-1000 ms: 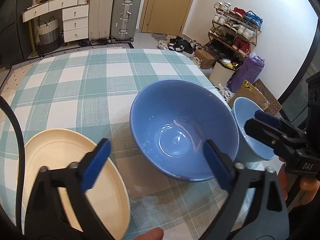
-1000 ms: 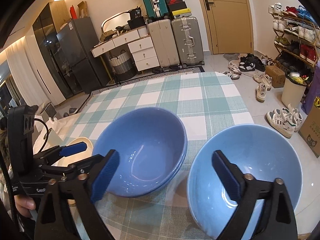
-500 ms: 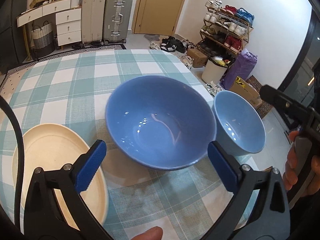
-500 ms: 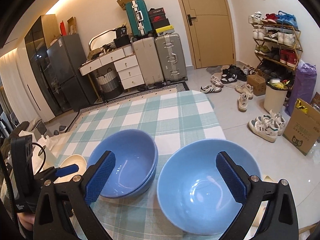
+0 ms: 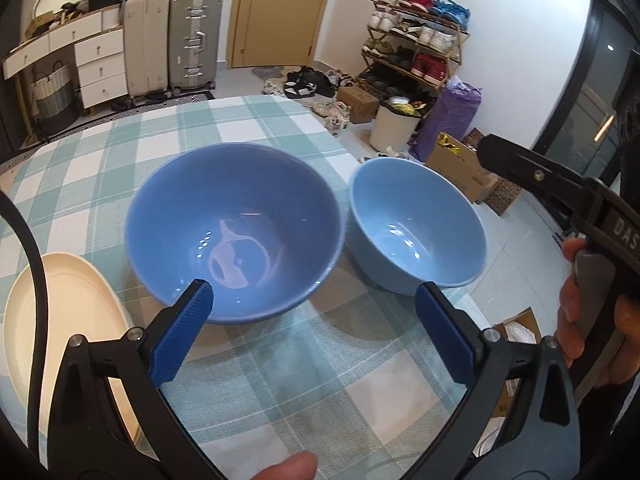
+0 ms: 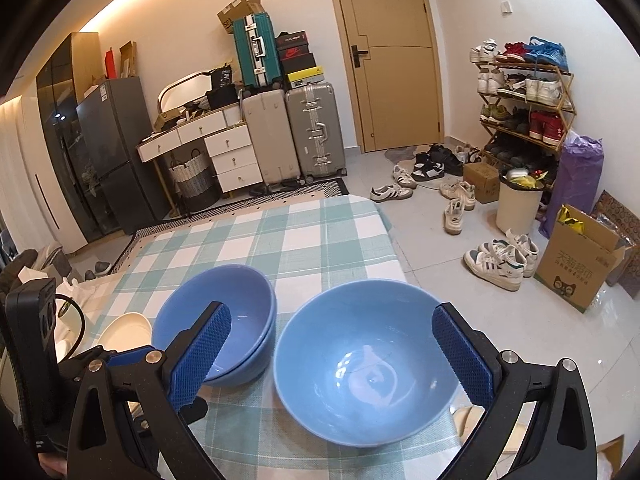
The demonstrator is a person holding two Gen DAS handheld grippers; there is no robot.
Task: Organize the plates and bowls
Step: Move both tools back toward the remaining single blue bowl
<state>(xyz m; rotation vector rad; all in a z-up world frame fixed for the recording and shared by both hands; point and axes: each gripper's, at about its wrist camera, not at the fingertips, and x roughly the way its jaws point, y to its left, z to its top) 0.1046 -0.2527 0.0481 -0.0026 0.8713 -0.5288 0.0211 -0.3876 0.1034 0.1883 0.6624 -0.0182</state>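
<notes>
Both claws were spread wide, gripping nothing. Left claw point(image 5: 314, 322) hovered low over the worktop point(image 5: 280, 376); the darker blue bowl point(image 5: 234, 232) sat just ahead of it, mouth up, nested in a second like bowl per the right wrist view. Round, so no long axis to call. Light blue bowl point(image 6: 366, 364) sat directly between and ahead of the right claw point(image 6: 332, 354) pads, mouth up, near the worktop's right edge, close beside the dark stack; contact couldn't be judged. Cream plate point(image 5: 60, 340) lay flat, left of the left claw.

Worktop wore a teal-and-white checked cloth. Beyond: tiled floor, suitcases point(image 6: 294, 134), white drawers, tan door point(image 6: 390, 54), shoe rack point(image 6: 524, 104), loose sneakers, cardboard box point(image 6: 582, 264) with a cat-face logo. Right claw body read "DAS", rest cut off.
</notes>
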